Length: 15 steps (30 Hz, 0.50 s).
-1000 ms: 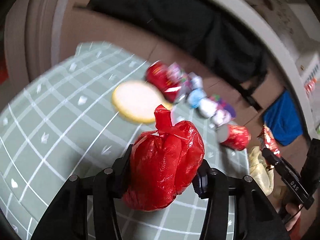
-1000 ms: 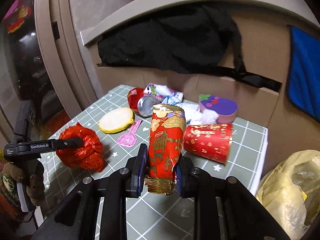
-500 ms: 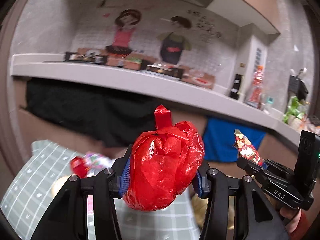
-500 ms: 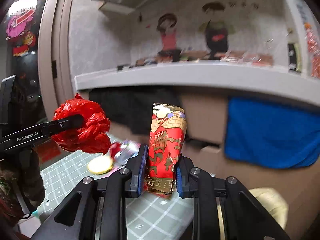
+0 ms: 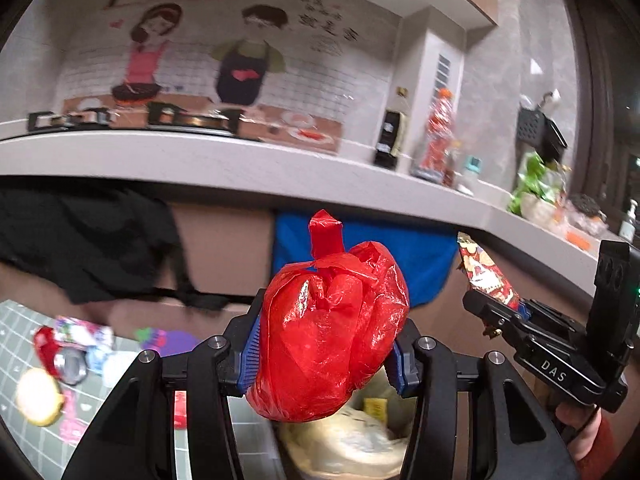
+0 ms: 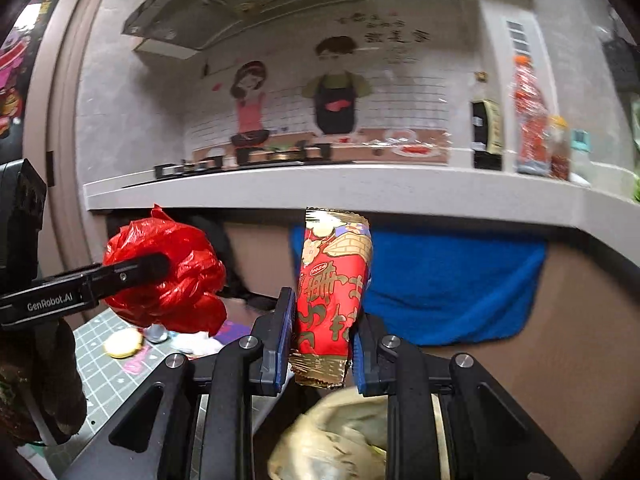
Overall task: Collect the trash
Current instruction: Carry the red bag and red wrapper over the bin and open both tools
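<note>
Above the yellowish trash bag [image 5: 344,444], left gripper [image 5: 326,354] pinches a knotted red plastic bag [image 5: 332,336]; right gripper [image 6: 322,344] pinches an upright red-gold snack wrapper [image 6: 330,292]. Remaining litter sits on the green grid mat [image 5: 12,332].

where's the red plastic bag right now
The red plastic bag is clamped in the left gripper, held in the air above the yellowish trash bag, with the snack wrapper in the right gripper beside it.
</note>
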### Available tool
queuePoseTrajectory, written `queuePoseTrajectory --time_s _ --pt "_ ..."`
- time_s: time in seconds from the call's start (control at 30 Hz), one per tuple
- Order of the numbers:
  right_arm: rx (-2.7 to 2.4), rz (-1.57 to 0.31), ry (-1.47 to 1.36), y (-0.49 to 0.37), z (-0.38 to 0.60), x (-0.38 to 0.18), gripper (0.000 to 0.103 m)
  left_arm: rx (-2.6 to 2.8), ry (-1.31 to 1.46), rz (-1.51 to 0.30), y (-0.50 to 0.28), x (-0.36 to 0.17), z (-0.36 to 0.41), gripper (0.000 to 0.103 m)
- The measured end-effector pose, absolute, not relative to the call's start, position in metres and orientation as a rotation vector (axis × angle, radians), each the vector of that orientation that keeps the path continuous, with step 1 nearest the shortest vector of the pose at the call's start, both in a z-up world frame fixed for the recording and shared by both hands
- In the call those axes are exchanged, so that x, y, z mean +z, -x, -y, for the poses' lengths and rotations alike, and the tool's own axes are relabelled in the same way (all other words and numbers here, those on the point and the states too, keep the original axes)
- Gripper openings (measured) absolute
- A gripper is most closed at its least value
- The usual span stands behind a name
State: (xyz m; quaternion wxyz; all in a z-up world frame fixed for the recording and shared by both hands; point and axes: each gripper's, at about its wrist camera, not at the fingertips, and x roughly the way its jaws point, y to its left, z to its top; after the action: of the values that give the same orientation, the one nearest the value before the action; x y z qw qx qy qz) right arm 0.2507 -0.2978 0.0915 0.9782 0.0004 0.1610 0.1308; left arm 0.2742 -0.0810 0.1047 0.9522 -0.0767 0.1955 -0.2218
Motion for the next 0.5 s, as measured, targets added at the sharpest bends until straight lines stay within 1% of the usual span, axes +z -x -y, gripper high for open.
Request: queuePoseTrajectory --time_s 0.17,0.5 --pt "0.218 -0.363 -0.037 -0.25 0.325 0.077 0.023 -0.491 0.138 -0.431 -0.279 0.087 0.114 0.051" --pt "0.181 -0.435 -0.092 -0.25 0.357 0.04 0.023 -0.498 0.128 -0.505 -0.286 0.046 0.146 0.051"
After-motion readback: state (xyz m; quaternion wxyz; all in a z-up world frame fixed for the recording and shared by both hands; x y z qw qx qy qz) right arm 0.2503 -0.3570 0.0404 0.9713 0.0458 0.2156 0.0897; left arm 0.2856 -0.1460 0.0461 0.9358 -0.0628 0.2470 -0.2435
